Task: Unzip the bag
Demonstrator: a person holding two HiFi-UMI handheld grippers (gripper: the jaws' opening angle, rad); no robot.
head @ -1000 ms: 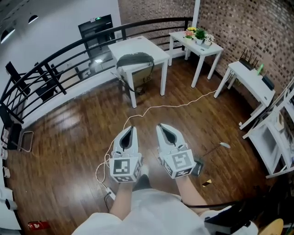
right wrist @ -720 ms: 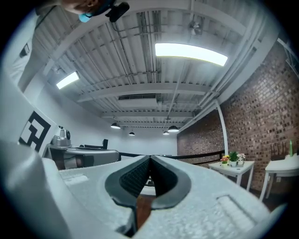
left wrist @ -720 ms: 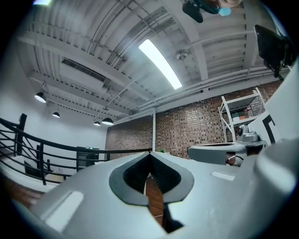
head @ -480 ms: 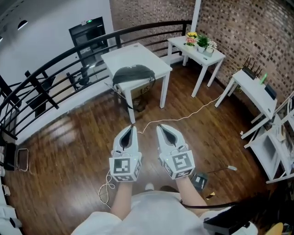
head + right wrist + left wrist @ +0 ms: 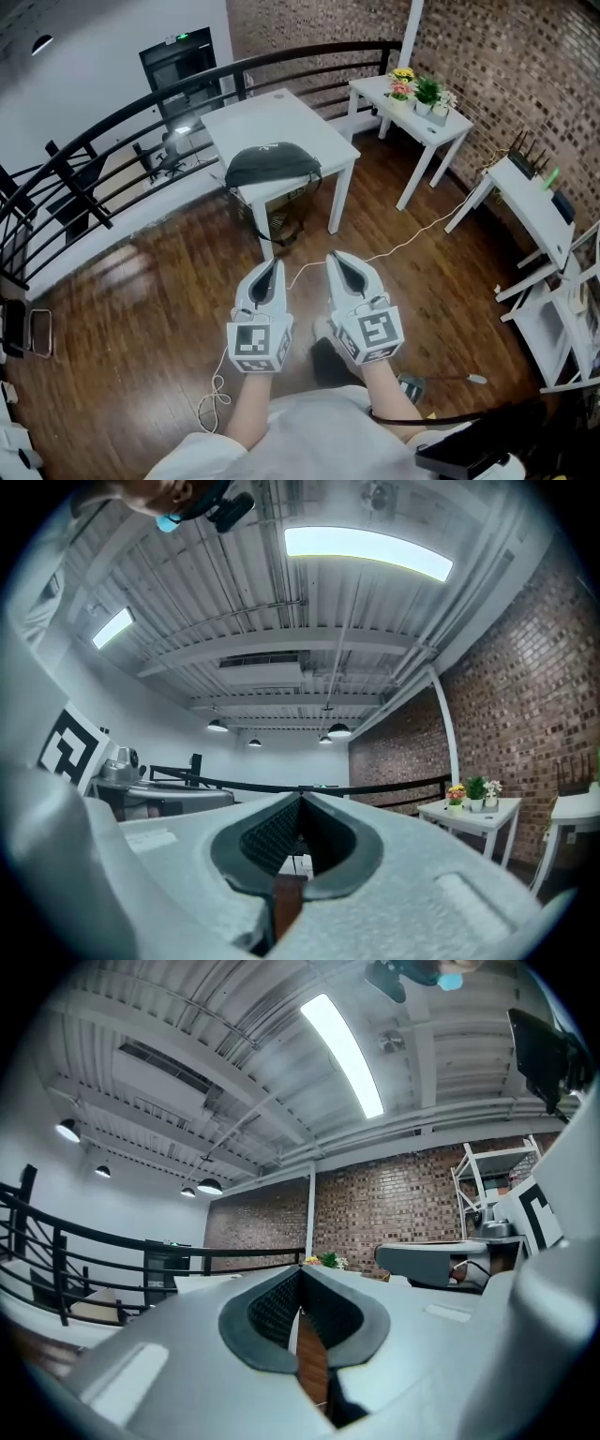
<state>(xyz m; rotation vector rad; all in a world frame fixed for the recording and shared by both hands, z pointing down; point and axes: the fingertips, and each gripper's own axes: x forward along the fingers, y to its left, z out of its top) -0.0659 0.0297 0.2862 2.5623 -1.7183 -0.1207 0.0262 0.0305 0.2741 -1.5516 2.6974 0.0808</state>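
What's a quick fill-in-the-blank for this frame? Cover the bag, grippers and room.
The dark bag lies ____ the square white table.
The left gripper and right gripper both have their jaws ____.
Each gripper holds ____.
The potted flowers stand on a side table by the ____ wall.
Missing words: on; shut; nothing; brick.
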